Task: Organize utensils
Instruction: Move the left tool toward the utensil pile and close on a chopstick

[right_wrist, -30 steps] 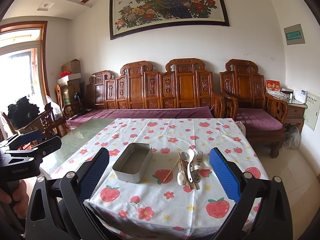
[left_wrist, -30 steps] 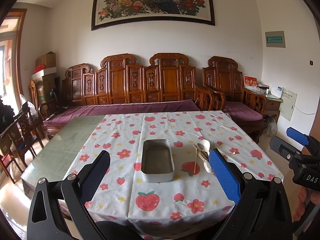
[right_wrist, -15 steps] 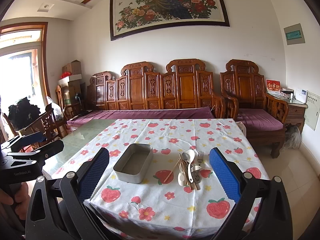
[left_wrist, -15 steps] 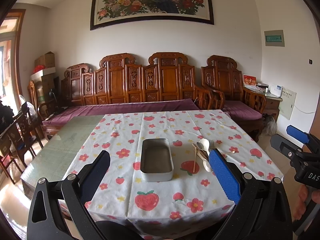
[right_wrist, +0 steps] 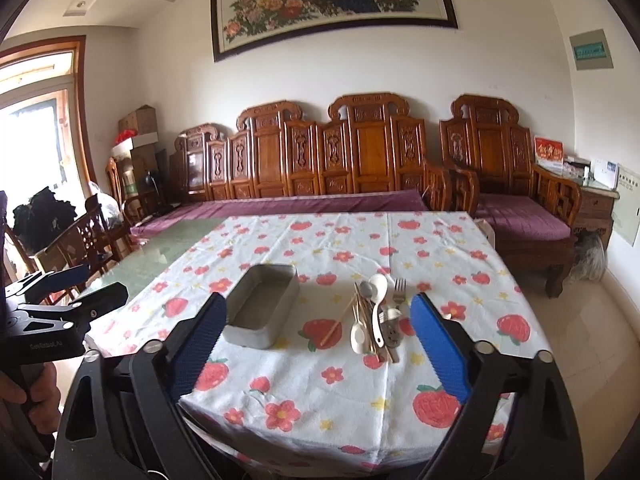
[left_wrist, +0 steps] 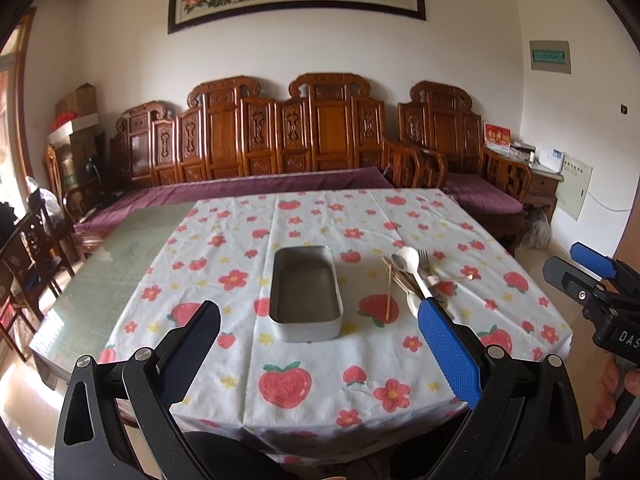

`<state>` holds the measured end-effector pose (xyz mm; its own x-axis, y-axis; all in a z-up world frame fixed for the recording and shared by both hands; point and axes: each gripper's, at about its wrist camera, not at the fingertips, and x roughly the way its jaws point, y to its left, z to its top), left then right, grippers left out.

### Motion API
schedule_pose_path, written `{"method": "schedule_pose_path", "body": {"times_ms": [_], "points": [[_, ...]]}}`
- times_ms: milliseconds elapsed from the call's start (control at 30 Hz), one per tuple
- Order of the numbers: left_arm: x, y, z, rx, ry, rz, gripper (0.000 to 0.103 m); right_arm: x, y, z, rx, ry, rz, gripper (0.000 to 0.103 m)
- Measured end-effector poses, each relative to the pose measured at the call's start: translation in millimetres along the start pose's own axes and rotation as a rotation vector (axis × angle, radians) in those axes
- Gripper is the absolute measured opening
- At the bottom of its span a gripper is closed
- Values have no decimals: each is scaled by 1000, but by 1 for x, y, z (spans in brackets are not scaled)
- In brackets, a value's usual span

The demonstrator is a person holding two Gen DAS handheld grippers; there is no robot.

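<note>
Left tool (left_wrist: 318, 330) gapes wide, holding nothing; the grey rectangular metal tin (left_wrist: 306, 292) lies dead ahead; right tool (right_wrist: 318, 326) likewise spread, the cluttered utensil pile (right_wrist: 376, 320) between its fingers on the strawberry-print desk (right_wrist: 304, 396).

Left gripper (left_wrist: 319, 328): we see matte black arms, silver screw heads at the pivots, ribbed blue pads (left_wrist: 448, 354) inside the fingertips.
Right gripper (right_wrist: 318, 332): ours matches, black frame, blue textured pads (right_wrist: 440, 346), silver bolts.
Markings: white lettering on each body.
Hands: bare skin on the left hand (right_wrist: 30, 394) and right hand (left_wrist: 610, 394).
</note>
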<state>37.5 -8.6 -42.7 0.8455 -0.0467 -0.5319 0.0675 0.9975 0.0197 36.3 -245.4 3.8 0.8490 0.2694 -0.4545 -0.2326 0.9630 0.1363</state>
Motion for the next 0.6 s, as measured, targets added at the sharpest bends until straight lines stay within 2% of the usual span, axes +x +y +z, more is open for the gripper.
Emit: {"method": "schedule_pose_path", "body": {"times_ms": [600], "points": [[109, -21, -10, 59, 140, -65, 96, 96, -49, -35, -4, 160, -35, 64]]}}
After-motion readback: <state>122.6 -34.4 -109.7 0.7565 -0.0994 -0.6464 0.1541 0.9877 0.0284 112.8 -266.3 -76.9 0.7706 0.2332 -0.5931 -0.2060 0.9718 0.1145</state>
